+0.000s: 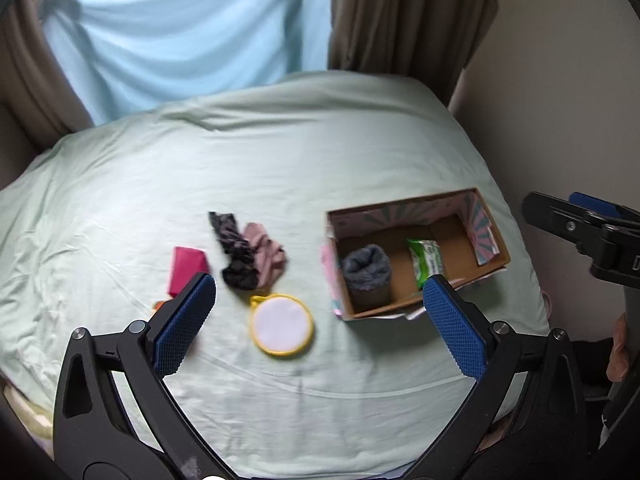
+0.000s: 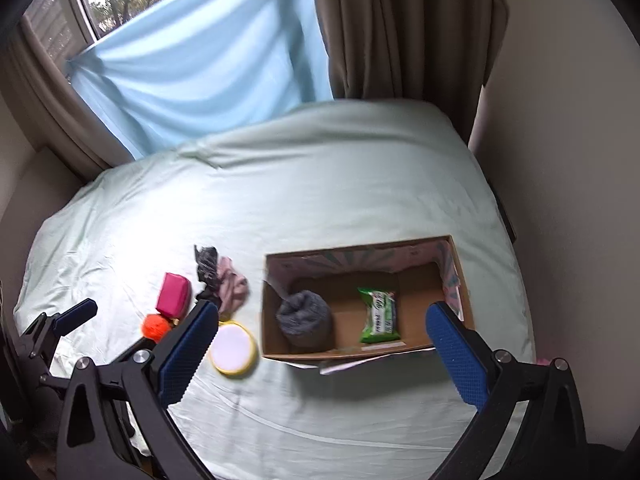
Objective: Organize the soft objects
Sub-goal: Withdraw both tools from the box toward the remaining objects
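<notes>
An open cardboard box sits on the pale green bed. Inside lie a grey rolled sock and a green tissue pack. Left of the box lie a black and pink cloth bundle, a magenta pouch, a yellow-rimmed white round pad and an orange ball. My left gripper is open and empty above the pad and the box's near corner. My right gripper is open and empty above the box's front edge.
The bed sheet stretches back to a light blue cloth over the window and brown curtains. A beige wall borders the bed on the right. The right gripper shows at the left wrist view's right edge.
</notes>
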